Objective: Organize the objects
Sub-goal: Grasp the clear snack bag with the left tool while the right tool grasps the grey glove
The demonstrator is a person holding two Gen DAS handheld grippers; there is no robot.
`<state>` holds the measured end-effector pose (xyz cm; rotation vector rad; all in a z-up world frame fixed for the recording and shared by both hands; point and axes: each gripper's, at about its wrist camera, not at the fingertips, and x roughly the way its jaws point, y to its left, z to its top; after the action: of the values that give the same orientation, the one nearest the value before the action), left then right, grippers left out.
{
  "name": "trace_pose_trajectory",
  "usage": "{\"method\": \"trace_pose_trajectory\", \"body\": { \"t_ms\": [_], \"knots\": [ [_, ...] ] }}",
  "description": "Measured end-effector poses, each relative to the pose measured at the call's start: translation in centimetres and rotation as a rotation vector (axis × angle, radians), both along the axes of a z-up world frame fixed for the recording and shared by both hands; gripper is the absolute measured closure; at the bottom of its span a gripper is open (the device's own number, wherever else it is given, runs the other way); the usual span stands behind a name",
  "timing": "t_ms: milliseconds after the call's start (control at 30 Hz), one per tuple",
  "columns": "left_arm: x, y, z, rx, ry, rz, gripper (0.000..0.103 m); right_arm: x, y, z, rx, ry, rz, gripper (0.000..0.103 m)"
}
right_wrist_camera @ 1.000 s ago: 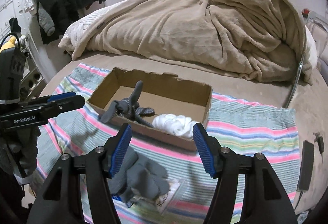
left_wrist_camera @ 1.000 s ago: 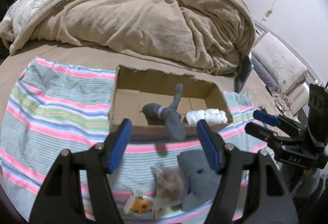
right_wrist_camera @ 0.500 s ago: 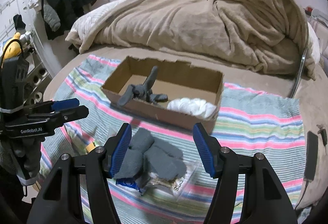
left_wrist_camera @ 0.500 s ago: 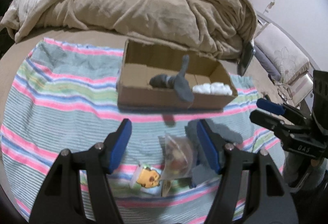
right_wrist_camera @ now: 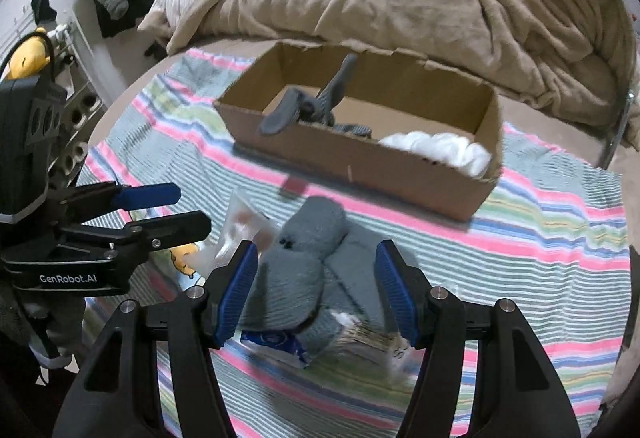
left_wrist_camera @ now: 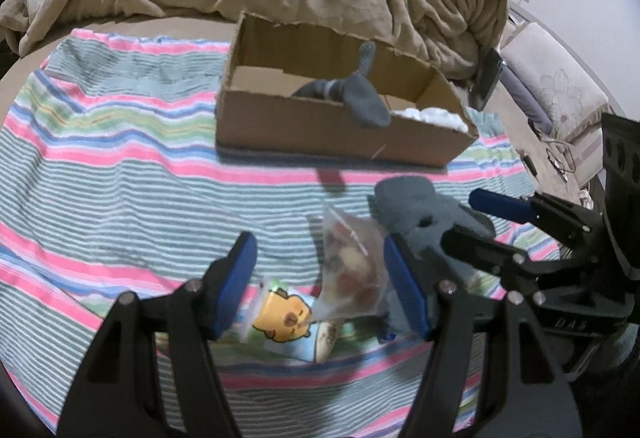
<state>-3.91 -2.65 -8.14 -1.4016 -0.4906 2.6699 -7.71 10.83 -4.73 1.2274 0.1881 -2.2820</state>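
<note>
Partly hidden under grey socks [right_wrist_camera: 304, 270], a snack bag [right_wrist_camera: 360, 338] blurs; left gripper [left_wrist_camera: 320, 278] and right gripper [right_wrist_camera: 316, 294] gape, holding nothing.

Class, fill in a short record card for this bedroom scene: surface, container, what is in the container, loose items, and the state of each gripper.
surface: striped blanket on the bed
container: cardboard box, open top
in container: dark grey socks; white bundle
loose items: grey socks; clear bag; yellow cartoon packet
left gripper: open, above the clear bag
right gripper: open, above the grey socks
</note>
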Motion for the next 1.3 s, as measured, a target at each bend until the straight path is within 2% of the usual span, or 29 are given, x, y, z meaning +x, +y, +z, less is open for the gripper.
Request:
{"method": "trace_pose_trajectory", "body": {
  "t_ms": [233, 433, 533, 633, 700, 800, 900, 1000, 1033, 1067, 1133, 1200, 1233, 1300],
  "knots": [
    [-0.2, 0.6, -1.4, -0.004, -0.033, -0.023, 0.036, -0.4, -0.9, -1.7, 0.012, -0.031, 0.034, 0.04],
    [-0.7, 1.1, -1.8, -0.005, -0.041, -0.035, 0.035, -0.7, -0.4, -2.7, -0.005, -0.064, 0.043, 0.062],
    [-0.9, 1.5, -1.8, -0.002, -0.046, -0.043, 0.035, -0.7, 0.4, -2.3, -0.03, -0.063, 0.044, 0.075],
    [-0.9, 1.8, -1.4, -0.007, -0.037, -0.049, 0.035, -0.5, 1.7, -1.5, -0.058, -0.057, 0.032, 0.083],
    [-1.0, 2.0, -1.3, -0.008, -0.037, -0.054, 0.035, -0.4, 2.6, -1.1, -0.077, -0.056, 0.023, 0.096],
    [-1.0, 2.6, -1.2, -0.016, -0.036, -0.066, 0.035, -0.3, 3.8, -0.5, -0.091, -0.048, 0.005, 0.096],
    [-1.5, 3.1, -2.3, -0.034, -0.076, -0.078, 0.035, -0.4, 4.3, -0.7, -0.08, -0.049, -0.008, 0.096],
    [-1.9, 3.7, -3.3, -0.045, -0.095, -0.102, 0.035, -0.5, 4.2, -1.3, -0.06, -0.066, -0.02, 0.096],
    [-2.1, 3.9, -3.6, -0.048, -0.096, -0.113, 0.035, -0.6, 4.2, -1.5, -0.056, -0.07, -0.023, 0.091],
    [-2.3, 3.9, -3.9, -0.046, -0.096, -0.111, 0.035, -0.6, 4.1, -1.6, -0.057, -0.074, -0.024, 0.086],
    [-2.4, 4.0, -4.2, -0.04, -0.092, -0.108, 0.037, -0.7, 3.9, -1.7, -0.074, -0.077, -0.024, 0.062],
    [-2.4, 3.7, -4.3, -0.014, -0.083, -0.112, 0.047, -0.6, 3.7, -1.6, -0.1, -0.082, -0.011, 0.051],
    [-2.3, 3.6, -4.2, -0.006, -0.08, -0.117, 0.047, -0.6, 3.5, -1.6, -0.109, -0.084, -0.003, 0.042],
    [-2.1, 3.5, -4.1, -0.004, -0.069, -0.117, 0.05, -0.6, 2.8, -2.0, -0.114, -0.093, 0.011, 0.036]
  ]
}}
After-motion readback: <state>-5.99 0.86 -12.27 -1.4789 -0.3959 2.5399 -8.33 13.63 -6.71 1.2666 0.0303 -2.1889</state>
